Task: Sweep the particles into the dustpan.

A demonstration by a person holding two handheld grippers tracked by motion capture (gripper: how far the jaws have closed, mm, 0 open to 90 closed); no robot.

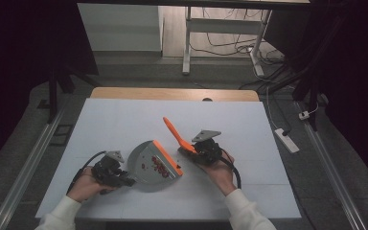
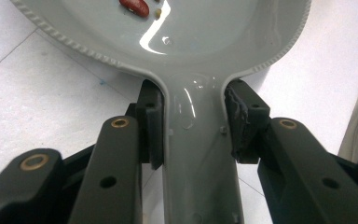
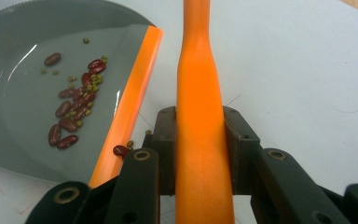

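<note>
Left hand (image 1: 84,184): lower left of the high view, a white sleeve behind it, wrapped round the left gripper (image 1: 124,180).
Left gripper state: in the left gripper view its two black pads are clamped on the flat grey handle of the dustpan (image 2: 200,154), one pad on each edge.
Dustpan position: just left of centre in the high view (image 1: 149,165), resting on the white table (image 1: 124,120).
Dustpan axis: long axis runs from the handle at lower left to the mouth at right, so the mouth faces the right hand.
Dustpan material: glossy grey plastic, rounded back with a finely ribbed rim, and a straight orange lip (image 3: 130,98) along the mouth.
Beans (image 3: 72,114): dark red, kidney-shaped, glossy, mixed with small round green ones, lying loose inside the pan close to the lip; one red bean sits just outside the lip near the right gripper's jaws.
Right hand (image 1: 220,170): lower right of centre in the high view, holding the right gripper (image 1: 191,151).
Right gripper state: jaws closed on the orange brush handle (image 3: 200,116), a pad on each side.
Brush handle axis: it points away from the gripper, up and left in the high view (image 1: 172,129), tilted upward.
Brush handle shape: smooth matte orange plastic, broad at the grip, narrowing farther out.
Table surface: white, matte, with a bare wooden strip (image 1: 172,93) at its far edge.
</note>
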